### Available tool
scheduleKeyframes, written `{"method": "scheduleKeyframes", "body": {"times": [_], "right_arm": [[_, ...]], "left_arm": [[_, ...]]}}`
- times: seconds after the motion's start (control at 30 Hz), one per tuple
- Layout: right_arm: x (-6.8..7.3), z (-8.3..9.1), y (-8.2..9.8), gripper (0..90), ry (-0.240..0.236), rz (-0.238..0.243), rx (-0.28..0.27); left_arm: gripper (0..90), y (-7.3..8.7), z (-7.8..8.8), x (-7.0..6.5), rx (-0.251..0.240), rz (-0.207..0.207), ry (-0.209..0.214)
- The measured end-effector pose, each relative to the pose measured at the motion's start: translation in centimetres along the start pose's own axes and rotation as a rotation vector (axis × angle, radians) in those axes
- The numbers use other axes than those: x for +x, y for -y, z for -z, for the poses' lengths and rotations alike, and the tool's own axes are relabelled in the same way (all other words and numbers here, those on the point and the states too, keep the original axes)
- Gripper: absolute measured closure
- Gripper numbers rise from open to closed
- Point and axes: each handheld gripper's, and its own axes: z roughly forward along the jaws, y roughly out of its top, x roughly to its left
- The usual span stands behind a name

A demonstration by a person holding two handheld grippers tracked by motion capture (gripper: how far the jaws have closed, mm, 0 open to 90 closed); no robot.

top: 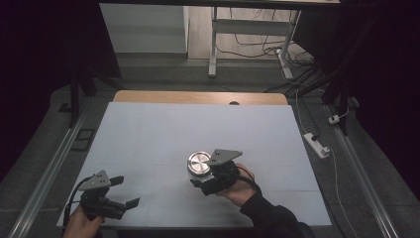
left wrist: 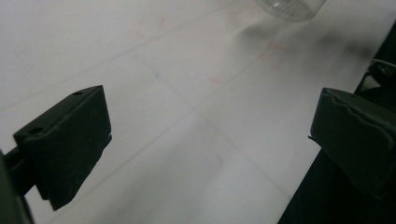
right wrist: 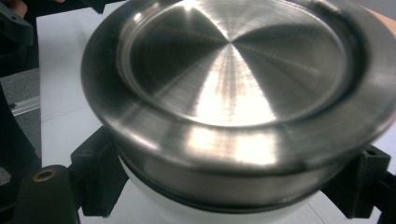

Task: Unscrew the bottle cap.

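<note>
Left gripper [top: 126, 191] empty, right gripper [top: 198, 182] clamped on a steel-lidded container [top: 199, 163].

Near the worktop's [top: 198, 124] front left corner, left jaws wide apart over bare white surface. Farther in, right of centre toward the front edge, right jaws pressed on the container's white body under its brushed metal lid [right wrist: 233, 65].

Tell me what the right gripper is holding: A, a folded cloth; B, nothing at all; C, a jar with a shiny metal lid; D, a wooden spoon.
C: in the right gripper view the black jaws press on both sides of the jar just under its brushed metal lid, and the high view shows the right gripper at that jar.
</note>
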Motion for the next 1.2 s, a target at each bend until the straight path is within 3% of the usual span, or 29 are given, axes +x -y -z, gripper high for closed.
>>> {"method": "scheduleKeyframes", "body": {"times": [0.13,0.23,0.47,0.73,0.9,1.1,1.13,1.2], "right_arm": [[0.0,0.1,0.0,15.1,-0.002,0.002,-0.001],[-0.1,0.2,-0.1,15.1,-0.006,0.009,-0.003],[-0.1,0.2,0.0,15.1,-0.015,0.015,-0.001],[-0.2,0.3,0.0,15.1,-0.035,0.015,-0.004],[-0.3,0.3,0.0,15.1,-0.054,0.019,-0.006],[-0.1,0.2,0.1,15.1,-0.087,0.038,-0.002],[-0.1,0.2,0.1,15.1,-0.093,0.037,0.000],[0.0,0.1,0.1,15.1,-0.103,0.050,0.006]], "left_arm": [[0.0,-1.6,-0.6,-0.1,-0.014,-0.026,0.021],[0.0,-3.2,-1.3,-0.2,0.007,-0.040,0.063],[0.0,-6.5,-3.3,-1.3,0.017,-0.157,0.078],[0.0,-9.2,-5.0,-1.8,0.006,-0.244,0.113],[0.0,-10.9,-6.0,-1.7,-0.012,-0.278,0.207],[0.0,-12.3,-8.0,-2.0,0.001,-0.361,0.311],[0.0,-12.3,-8.0,-2.0,0.001,-0.361,0.311],[0.0,-12.8,-8.9,-2.3,0.007,-0.392,0.360]]}}
